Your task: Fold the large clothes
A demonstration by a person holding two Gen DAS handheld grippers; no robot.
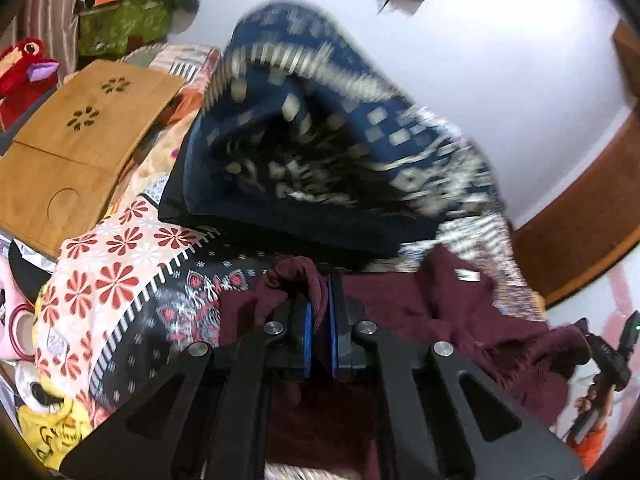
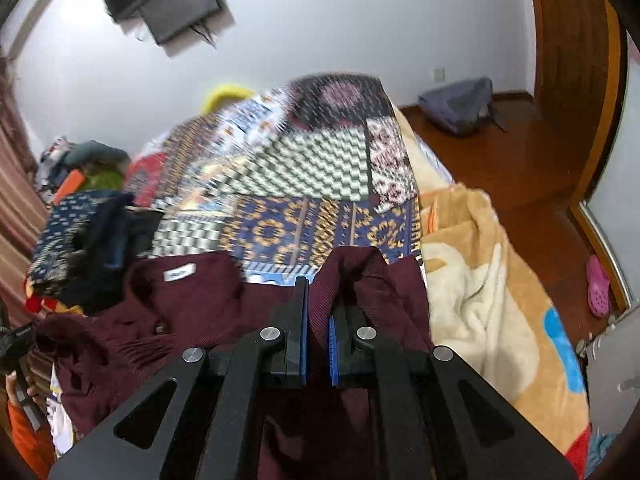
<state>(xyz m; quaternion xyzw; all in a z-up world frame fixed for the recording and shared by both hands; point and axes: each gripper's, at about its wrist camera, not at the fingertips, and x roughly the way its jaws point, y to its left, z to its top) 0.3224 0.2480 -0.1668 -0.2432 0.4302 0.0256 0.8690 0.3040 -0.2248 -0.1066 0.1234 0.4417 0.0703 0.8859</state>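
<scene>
You had the maroon garment (image 2: pixel 208 312) spread on the patchwork bedspread (image 2: pixel 304 184), label side up, collar area toward the far edge. Your left gripper (image 1: pixel 319 320) was clamped on a bunched fold of the maroon cloth, pads pinching ribbed fabric between them. Your right gripper (image 2: pixel 317 320) was likewise closed on a raised ridge of the same garment, near its right side. Both grips looked like upper-edge or shoulder holds, though exact seams couldn't be told.

Handling call: knit, soft, floppy, some weight to it; it would sag and drape between the two holds, not slide much. Ribbed cloth bunches easily, so a pinch could take extra layers. Best holds were probably the shoulder corners, well apart, to keep the edge taut when you lifted.

The pile of dark blue patterned clothes (image 1: pixel 320 140) sat just beyond the garment on the left side, close enough to snag. The beige blanket (image 2: pixel 492 280) lay beside the bedspread on the right.
</scene>
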